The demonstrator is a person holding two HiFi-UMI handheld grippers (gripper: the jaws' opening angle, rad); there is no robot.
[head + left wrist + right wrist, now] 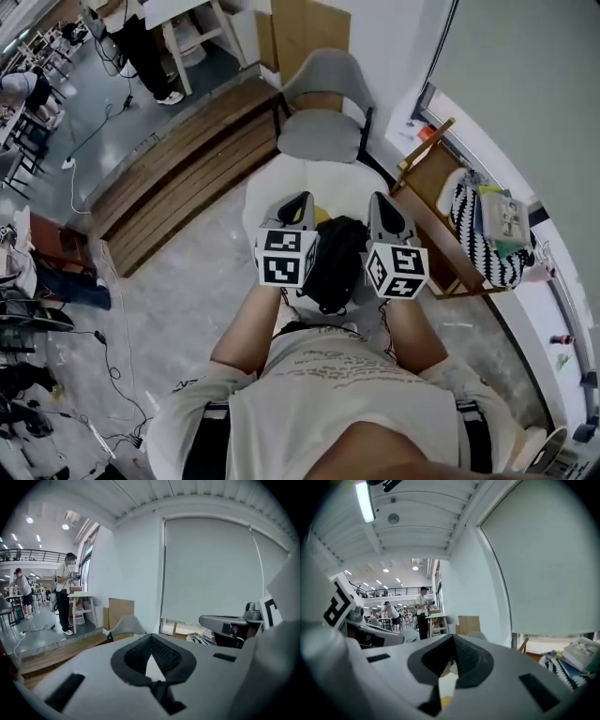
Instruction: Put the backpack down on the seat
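Backpack [333,262] is between left gripper [301,199] and right gripper [380,201], behind jaws.

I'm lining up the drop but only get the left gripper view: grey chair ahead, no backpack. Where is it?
Observer: The black backpack hangs between the left gripper and the right gripper.
Operator: What's below it?
Observer: A round white surface, nearer than the grey chair.
Operator: Is the right gripper gripping?
Observer: Its jaws are together.
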